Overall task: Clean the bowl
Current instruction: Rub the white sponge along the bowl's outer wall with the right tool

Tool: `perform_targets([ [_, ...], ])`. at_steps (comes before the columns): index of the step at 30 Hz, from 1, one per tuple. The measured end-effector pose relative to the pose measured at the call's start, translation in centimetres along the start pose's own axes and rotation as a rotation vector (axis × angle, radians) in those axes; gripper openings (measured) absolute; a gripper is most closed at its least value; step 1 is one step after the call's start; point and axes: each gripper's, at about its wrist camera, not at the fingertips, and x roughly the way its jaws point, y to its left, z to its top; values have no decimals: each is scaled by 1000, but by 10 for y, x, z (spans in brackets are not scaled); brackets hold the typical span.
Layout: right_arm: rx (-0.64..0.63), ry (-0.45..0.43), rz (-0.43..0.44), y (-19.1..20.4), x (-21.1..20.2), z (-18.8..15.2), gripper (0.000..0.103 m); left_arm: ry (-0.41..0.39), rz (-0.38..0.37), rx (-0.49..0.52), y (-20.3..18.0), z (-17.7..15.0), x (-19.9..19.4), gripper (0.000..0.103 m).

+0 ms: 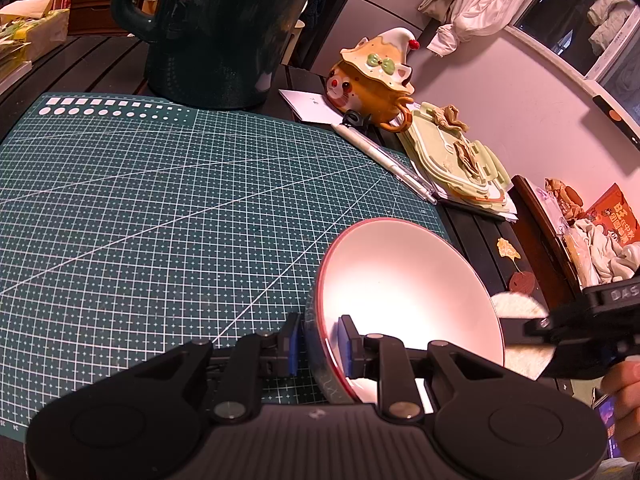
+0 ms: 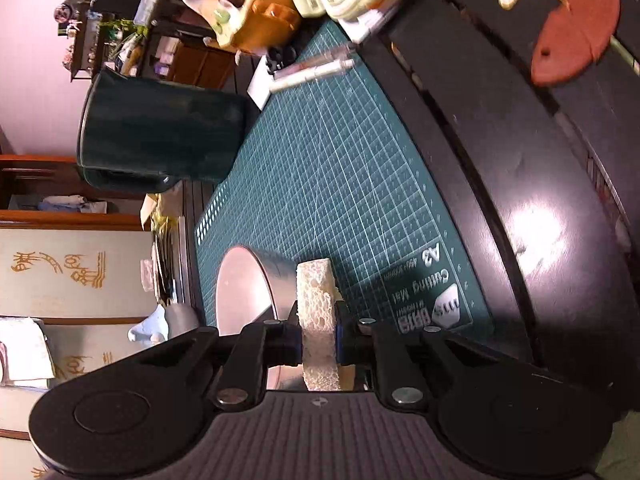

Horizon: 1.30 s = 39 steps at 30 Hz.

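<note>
Left gripper: narrow, clamped on the rim of the bowl, tilted on edge over the cutting mat. Right gripper: nearly closed, pinching a pale sponge, pressed against the bowl's outer wall, possibly just touching. Beyond: dark green jug, pen, cat-shaped mug, stacked papers at the mat's edge.
</note>
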Motion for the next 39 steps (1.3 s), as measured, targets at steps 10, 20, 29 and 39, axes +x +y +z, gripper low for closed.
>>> perform_targets([
  [10, 12, -73, 81, 4, -20, 4, 13, -1, 2, 2, -1, -1, -1, 20],
  [20, -16, -102, 121, 11, -33, 2, 14, 0, 1, 2, 0, -1, 0, 20],
  [29, -3, -37, 37, 1, -5, 2, 13, 0, 2, 2, 1, 1, 0, 20],
  [39, -36, -93, 96, 9, -24, 2, 14, 0, 2, 2, 1, 0, 1, 20],
])
